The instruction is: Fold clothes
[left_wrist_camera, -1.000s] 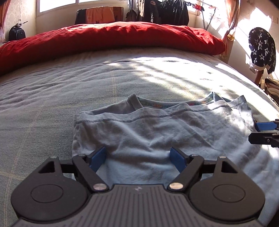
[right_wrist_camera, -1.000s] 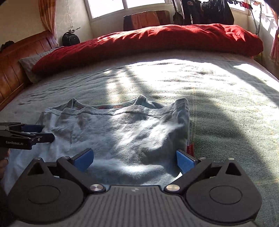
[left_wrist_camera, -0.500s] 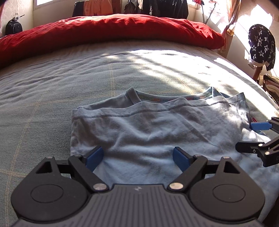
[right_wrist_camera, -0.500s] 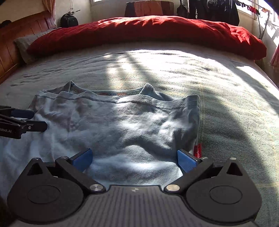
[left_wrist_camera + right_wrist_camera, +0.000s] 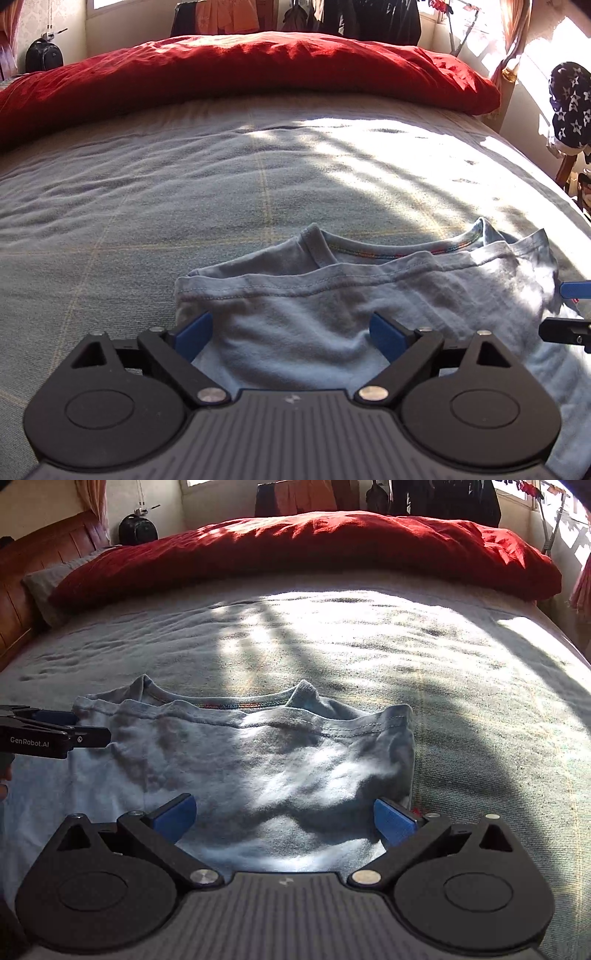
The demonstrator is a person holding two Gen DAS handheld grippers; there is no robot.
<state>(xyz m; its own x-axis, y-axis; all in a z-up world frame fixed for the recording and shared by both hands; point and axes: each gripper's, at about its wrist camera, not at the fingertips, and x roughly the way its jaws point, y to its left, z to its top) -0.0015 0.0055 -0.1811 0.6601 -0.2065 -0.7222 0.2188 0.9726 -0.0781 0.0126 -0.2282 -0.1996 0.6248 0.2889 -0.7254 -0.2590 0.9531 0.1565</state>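
The light blue T-shirt [image 5: 258, 760] lies folded on the grey bedspread [image 5: 461, 686], its near edge hidden behind both tools. The left gripper [image 5: 291, 330] has just been widening; its jaws stand apart above the cloth, clasping nothing. The right gripper [image 5: 284, 814] gapes likewise. "GenRobot.AI" reads on the left tool's side. A small red tag [image 5: 417, 809] beside the shirt is illegible.
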